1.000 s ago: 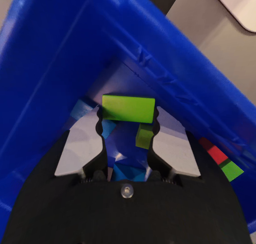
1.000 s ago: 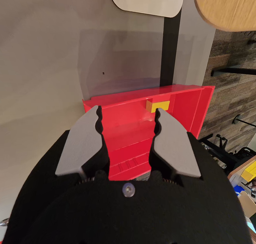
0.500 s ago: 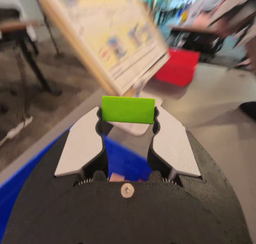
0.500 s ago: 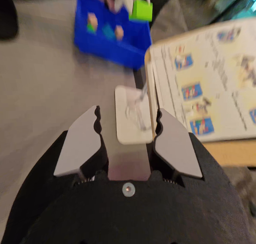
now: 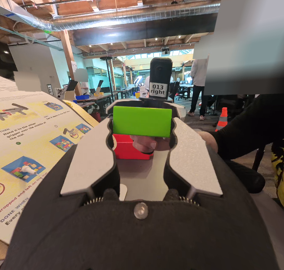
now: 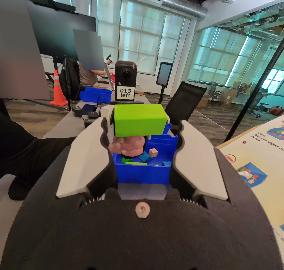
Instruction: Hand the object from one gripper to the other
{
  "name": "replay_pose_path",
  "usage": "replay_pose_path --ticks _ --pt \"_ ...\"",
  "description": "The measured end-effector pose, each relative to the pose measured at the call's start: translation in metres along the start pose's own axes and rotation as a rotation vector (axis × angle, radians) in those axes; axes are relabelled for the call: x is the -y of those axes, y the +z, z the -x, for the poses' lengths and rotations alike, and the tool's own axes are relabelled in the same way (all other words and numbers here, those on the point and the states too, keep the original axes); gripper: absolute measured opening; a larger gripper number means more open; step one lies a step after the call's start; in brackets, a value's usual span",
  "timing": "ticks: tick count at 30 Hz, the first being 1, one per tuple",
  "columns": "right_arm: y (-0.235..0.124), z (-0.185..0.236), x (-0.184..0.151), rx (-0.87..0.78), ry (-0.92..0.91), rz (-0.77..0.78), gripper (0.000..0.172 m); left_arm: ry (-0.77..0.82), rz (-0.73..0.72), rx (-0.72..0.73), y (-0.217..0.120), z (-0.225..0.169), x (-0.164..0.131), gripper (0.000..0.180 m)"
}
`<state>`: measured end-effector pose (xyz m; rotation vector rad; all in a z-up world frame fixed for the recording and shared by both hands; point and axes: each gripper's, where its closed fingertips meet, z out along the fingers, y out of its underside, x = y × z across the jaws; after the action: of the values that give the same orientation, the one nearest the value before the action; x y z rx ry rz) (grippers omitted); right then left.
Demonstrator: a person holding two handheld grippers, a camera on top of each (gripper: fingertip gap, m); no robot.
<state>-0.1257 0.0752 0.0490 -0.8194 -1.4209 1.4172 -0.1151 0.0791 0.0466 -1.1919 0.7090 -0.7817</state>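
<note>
Green block point(image 5: 142, 121) is up in the air between the two claws, long side horizontal, clear of the bench. Left claw point(image 5: 141, 124) is pinching it end to end: both pads sit flush on the block's short ends. From the right wrist view the same block point(image 6: 139, 120) shows the left claw's white fingertips point(image 6: 107, 114) against its ends.

Right claw point(image 6: 142, 129) is spread wide, facing the left claw head-on. Block sits in the mouth of it, but there's visible daylight between its right pad and the block. On its left side the left claw's finger stands between pad and block. No contact from the right claw.

Below and behind the block in the right wrist view: blue bin point(image 6: 144, 174) on the bench, with loose small blocks in it (green, blue, tan). In the left wrist view a red bin point(image 5: 130, 149) sits on the bench behind the block. Instruction sheet point(image 5: 30, 132) stands at the left of that view.
</note>
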Motion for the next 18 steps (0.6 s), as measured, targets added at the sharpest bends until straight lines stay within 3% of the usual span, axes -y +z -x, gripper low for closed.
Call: replay_pose_path --ticks 2,18 --pt "0.000 0.003 0.003 0.023 0.007 -0.034 0.075 0.008 0.005 -0.027 -0.001 -0.003 -0.002 0.071" --pt "-0.003 0.013 0.007 0.091 0.094 -0.122 0.067 -0.015 -0.029 -0.064 0.008 -0.014 -0.002 0.071"
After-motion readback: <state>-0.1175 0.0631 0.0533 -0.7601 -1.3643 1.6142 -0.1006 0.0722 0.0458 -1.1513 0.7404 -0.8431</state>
